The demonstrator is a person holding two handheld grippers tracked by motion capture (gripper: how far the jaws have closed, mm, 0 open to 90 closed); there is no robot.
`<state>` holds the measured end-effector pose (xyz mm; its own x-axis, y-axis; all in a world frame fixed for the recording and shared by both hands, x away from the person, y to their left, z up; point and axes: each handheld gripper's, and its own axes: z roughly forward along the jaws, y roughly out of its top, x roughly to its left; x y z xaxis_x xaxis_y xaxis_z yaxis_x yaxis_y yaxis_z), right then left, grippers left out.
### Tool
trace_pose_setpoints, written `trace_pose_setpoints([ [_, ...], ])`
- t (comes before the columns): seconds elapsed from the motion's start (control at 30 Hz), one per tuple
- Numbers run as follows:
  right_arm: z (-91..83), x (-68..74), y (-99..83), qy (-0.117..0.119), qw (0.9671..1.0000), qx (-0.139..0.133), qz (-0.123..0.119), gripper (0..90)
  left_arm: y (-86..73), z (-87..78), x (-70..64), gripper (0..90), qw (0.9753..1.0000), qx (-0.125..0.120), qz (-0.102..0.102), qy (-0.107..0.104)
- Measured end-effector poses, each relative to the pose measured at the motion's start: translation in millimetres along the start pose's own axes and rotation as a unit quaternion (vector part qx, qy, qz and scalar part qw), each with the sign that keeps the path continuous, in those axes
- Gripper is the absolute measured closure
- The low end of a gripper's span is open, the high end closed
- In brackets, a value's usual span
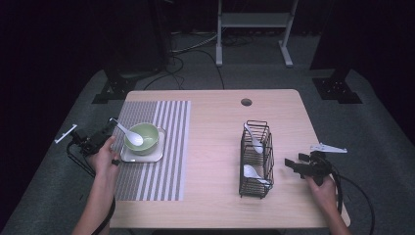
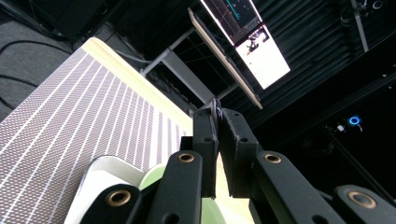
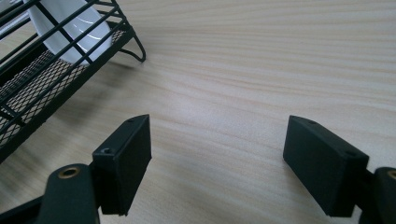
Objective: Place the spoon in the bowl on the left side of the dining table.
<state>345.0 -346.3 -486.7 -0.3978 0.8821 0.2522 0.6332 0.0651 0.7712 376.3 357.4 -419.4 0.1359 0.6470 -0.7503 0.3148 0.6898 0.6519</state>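
One white spoon (image 1: 131, 134), glossy with a deep bowl, rests in the green bowl (image 1: 147, 136), its handle pinched by the left gripper (image 1: 110, 127); the right gripper (image 1: 292, 164) gapes wide, empty.

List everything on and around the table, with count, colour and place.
Wooden table: one, light wood, centre, hole near far edge.
Striped placemat: one, grey and white, table's left.
Square tray: one, pale, on placemat.
Green bowl: one, on tray.
White spoon in bowl: one, scoop in bowl, handle in left gripper.
Black wire rack: one, table's right.
White spoons in rack: two.
Left gripper: black, shut on spoon handle.
Right gripper: black, open, beside rack.
Hands: two, at bottom.
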Motion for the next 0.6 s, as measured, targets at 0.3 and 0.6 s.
trace_pose_setpoints([
  [0.3,0.0,0.2,0.0,0.0,1.0,0.0,0.0,22.2,-2.8,1.3,3.2,84.5,0.9999,0.005,0.009,0.01],
  [0.6,0.0,0.2,0.0,-0.001,1.0,0.0,0.0,22.2,-6.4,1.7,7.7,84.4,0.9998,0.009,0.006,0.018],
])
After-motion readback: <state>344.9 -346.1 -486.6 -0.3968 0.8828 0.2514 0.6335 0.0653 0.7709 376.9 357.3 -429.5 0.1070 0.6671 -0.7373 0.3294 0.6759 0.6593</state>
